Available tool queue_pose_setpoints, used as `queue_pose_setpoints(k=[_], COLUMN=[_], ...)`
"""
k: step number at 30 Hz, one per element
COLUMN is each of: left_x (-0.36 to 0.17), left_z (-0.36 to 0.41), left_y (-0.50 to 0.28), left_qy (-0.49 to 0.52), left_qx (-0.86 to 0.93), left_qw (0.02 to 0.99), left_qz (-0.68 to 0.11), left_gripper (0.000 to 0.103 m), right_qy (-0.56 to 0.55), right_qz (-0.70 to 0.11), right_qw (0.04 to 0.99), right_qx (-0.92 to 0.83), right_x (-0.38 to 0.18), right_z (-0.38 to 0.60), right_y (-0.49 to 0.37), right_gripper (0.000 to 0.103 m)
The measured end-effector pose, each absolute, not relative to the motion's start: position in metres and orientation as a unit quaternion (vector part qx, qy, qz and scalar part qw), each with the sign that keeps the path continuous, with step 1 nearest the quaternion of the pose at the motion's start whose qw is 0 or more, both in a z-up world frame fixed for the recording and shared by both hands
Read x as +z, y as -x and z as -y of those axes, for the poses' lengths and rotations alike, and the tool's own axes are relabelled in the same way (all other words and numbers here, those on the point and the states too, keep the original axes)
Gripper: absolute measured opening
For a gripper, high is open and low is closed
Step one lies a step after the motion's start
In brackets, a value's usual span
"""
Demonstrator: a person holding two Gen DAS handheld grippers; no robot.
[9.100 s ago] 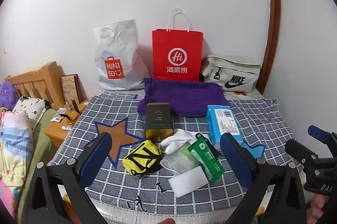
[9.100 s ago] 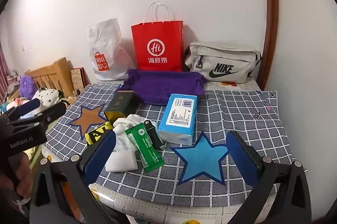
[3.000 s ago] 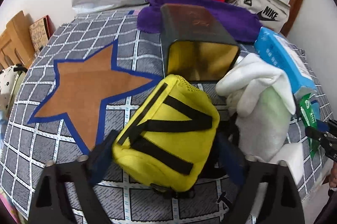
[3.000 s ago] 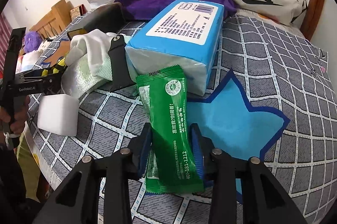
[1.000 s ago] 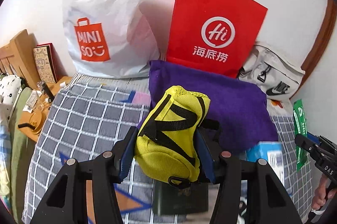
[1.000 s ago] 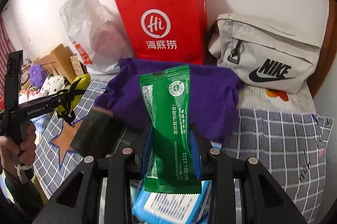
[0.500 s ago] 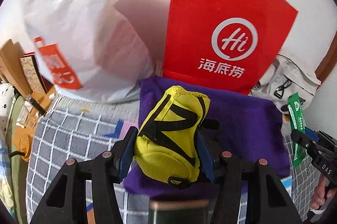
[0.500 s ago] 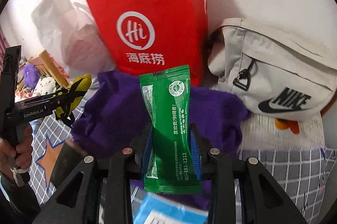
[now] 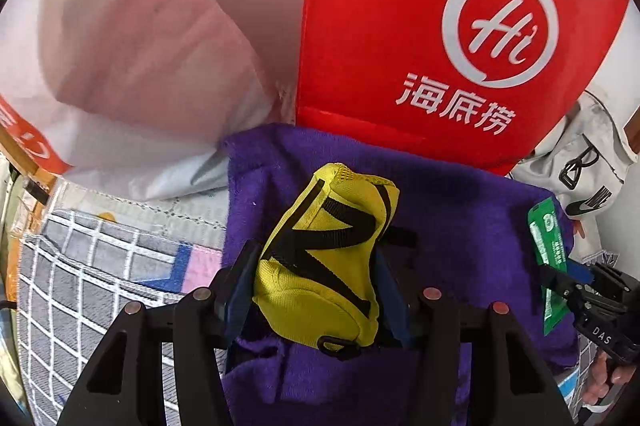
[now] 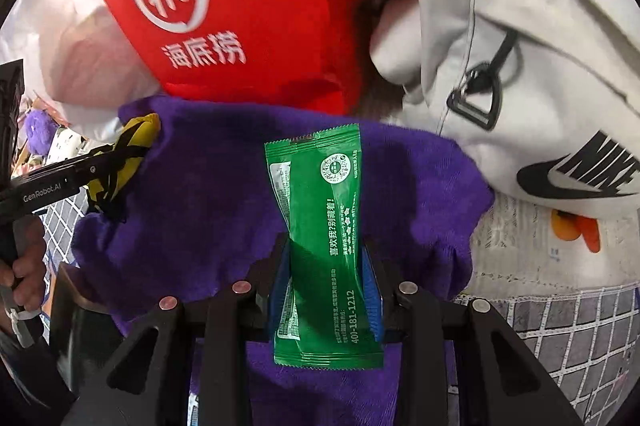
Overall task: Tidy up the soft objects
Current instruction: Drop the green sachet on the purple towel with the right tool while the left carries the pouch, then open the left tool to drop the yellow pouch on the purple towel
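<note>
Left gripper [image 9: 316, 290] clamped the yellow pouch [image 9: 324, 262], right gripper [image 10: 326, 290] pinched the green packet [image 10: 320, 226] above the purple towel [image 10: 224, 193]; packet looked slippery, could've slid out early

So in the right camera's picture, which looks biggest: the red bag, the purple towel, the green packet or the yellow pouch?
1. Purple towel and red bag, too close to rank
2. Green packet, enlarged by nearness
3. Yellow pouch

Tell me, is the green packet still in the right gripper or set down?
In the gripper: green packet sits clamped between the right gripper pads, above the purple towel.
</note>
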State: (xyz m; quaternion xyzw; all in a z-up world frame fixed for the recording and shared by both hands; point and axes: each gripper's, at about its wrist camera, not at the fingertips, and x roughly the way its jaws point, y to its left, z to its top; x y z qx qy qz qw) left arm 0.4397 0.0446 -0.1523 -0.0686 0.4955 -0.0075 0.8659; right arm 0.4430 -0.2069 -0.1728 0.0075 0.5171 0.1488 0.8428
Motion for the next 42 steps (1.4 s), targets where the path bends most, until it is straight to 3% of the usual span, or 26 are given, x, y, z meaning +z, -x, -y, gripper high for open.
queue_pose_setpoints(k=[10,13,14,15,17,23,28,34,42], left_x=[-0.167,-0.169,-0.169,-0.170,-0.170,-0.161,-0.131,-0.094,-0.076], left_z=[-0.053,-0.050,-0.048,-0.047,-0.041,-0.033,-0.033,-0.040,-0.067], left_y=[-0.452,-0.458,-0.458,-0.459,-0.462,-0.459,-0.436,-0.377,-0.279], left_qy=[0.086,0.081,0.080,0.079,0.077,0.074,0.071,0.070,0.076], left_qx=[-0.018,-0.028,-0.028,-0.029,-0.029,-0.026,-0.026,-0.038,-0.033], left_qw=[0.857,0.855,0.855,0.854,0.851,0.849,0.867,0.894,0.896], left_qz=[-0.508,-0.511,-0.512,-0.514,-0.519,-0.523,-0.492,-0.440,-0.437], left_gripper=[0.059,0.067,0.070,0.074,0.077,0.079,0.078,0.078,0.078], right_qy=[-0.020,-0.025,-0.022,-0.019,-0.016,-0.015,-0.004,-0.012,-0.031], right_qz=[-0.537,-0.537,-0.532,-0.529,-0.517,-0.499,-0.490,-0.458,-0.461], right_qw=[0.829,0.830,0.834,0.835,0.843,0.854,0.862,0.877,0.869], right_qx=[0.151,0.149,0.148,0.148,0.149,0.144,0.125,0.144,0.177], right_x=[-0.192,-0.192,-0.190,-0.189,-0.183,-0.161,-0.140,-0.115,-0.104], right_z=[0.210,0.213,0.213,0.213,0.214,0.211,0.206,0.202,0.205], right_y=[-0.450,-0.451,-0.450,-0.450,-0.448,-0.434,-0.410,-0.347,-0.255], right_gripper=[0.036,0.037,0.044,0.058,0.072,0.073,0.081,0.081,0.081])
